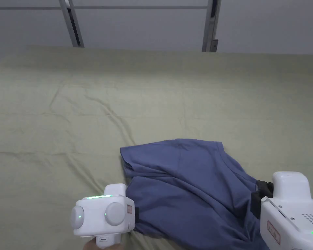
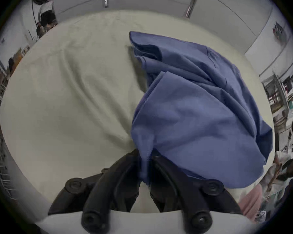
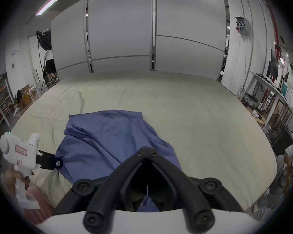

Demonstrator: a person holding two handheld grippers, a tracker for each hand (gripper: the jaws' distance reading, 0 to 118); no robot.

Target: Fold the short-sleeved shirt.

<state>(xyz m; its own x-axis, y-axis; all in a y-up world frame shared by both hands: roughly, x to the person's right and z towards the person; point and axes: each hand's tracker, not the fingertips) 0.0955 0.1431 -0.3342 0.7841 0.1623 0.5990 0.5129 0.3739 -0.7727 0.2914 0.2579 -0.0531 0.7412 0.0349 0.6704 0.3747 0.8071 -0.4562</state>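
In the head view the left gripper [image 1: 135,215] sits nearest at 7 o'clock, its jaws pinched on the near left edge of the blue short-sleeved shirt [image 1: 188,185]. The left gripper view confirms it: both black jaws press a bunched strip of that cloth between them. At 4 o'clock the right gripper [image 1: 260,195] meets the shirt's right side; in the right gripper view its jaws are closed tip to tip with blue fabric caught between them lower down. Red-bordered labels sit on both white housings, their writing too small to read. The shirt lies crumpled on the pale green sheet [image 1: 152,91] of the bench, toward its near edge, a sleeve opening at 10 o'clock of the heap. Beyond, white wall panels [image 3: 118,35] stand at 12 o'clock. The gripper views add cluttered shelving [image 3: 274,92] at 3 o'clock and a person [image 3: 49,63] at 10 o'clock.
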